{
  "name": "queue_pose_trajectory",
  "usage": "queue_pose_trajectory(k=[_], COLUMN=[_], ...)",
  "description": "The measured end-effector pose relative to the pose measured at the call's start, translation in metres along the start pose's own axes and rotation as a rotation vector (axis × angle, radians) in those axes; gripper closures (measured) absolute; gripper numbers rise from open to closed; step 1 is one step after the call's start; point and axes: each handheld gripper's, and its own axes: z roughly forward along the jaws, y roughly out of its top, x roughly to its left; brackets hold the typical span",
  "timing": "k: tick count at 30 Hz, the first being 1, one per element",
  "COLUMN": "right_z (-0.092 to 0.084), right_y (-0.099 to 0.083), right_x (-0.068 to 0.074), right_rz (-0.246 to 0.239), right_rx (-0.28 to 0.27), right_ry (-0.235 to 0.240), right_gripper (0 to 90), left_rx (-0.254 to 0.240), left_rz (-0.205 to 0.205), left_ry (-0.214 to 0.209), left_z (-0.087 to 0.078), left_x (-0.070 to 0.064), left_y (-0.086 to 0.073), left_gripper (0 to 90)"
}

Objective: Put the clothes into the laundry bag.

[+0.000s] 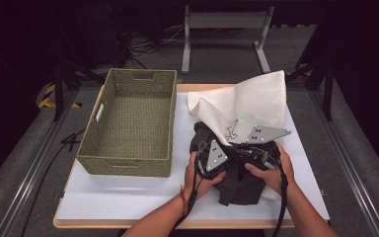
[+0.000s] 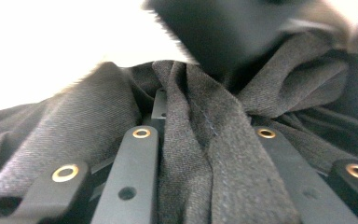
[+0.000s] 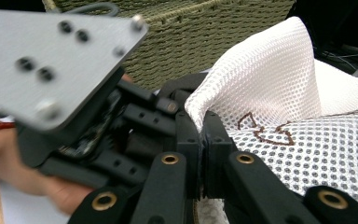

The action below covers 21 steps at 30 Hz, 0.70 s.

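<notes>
My left gripper (image 2: 205,154) clamps the dark cloth (image 2: 214,140); my right gripper (image 3: 201,135) pinches the white mesh bag (image 3: 270,70).

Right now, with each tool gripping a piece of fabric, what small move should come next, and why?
Probably draw the two hands apart. The left tool pinches the dark garment, the right tool pinches the white mesh, and the two cloths overlap beside the basket. Separating them should free one for placing.

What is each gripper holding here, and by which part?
The right gripper pinches the white mesh cloth at a folded edge. The left gripper has a bunched fold of the dark garment between its jaws.
</notes>
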Motion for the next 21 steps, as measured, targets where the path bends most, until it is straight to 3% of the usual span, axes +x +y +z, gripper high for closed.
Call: queue_pose_trajectory(k=[2, 4, 6, 9, 12, 14, 17, 19, 21], right_z=[0.000, 0.000, 0.000, -0.002, -0.004, -0.005, -0.008, -0.013, -0.018], right_y=[-0.001, -0.002, -0.004, -0.006, -0.006, -0.006, -0.007, -0.007, -0.008], right_x=[-0.001, -0.002, -0.005, -0.007, -0.007, -0.006, -0.008, -0.011, -0.014], right_rz=[0.001, -0.011, -0.011, -0.009, -0.013, -0.021, -0.020, -0.010, -0.005], right_rx=[0.012, 0.022, 0.030, 0.032, 0.041, 0.048, 0.050, 0.042, 0.040], right_ry=[-0.004, -0.012, -0.017, -0.016, -0.020, -0.026, -0.026, -0.030, -0.034], right_gripper=[88.1, 88.0, 88.0, 88.0, 87.9, 88.0, 88.0, 88.0, 88.0], left_rx=[0.001, 0.025, 0.064, 0.096, 0.118, 0.111, 0.091, 0.123, 0.160], left_rz=[-0.018, -0.005, 0.009, 0.017, 0.029, 0.006, -0.011, -0.019, -0.064], left_ry=[-0.033, -0.063, -0.101, -0.132, -0.132, -0.132, -0.084, -0.031, -0.037], left_z=[0.001, -0.005, -0.015, -0.031, -0.050, -0.063, -0.077, -0.076, -0.069], left_x=[0.002, 0.002, 0.001, 0.003, 0.003, 0.005, 0.010, 0.018, 0.024], left_y=[-0.002, -0.002, 0.000, 0.003, 0.007, 0.011, 0.016, 0.018, 0.017], left_gripper=[69.8, 60.4, 48.1, 38.8, 29.9, 24.8, 21.7, 17.0, 12.7])
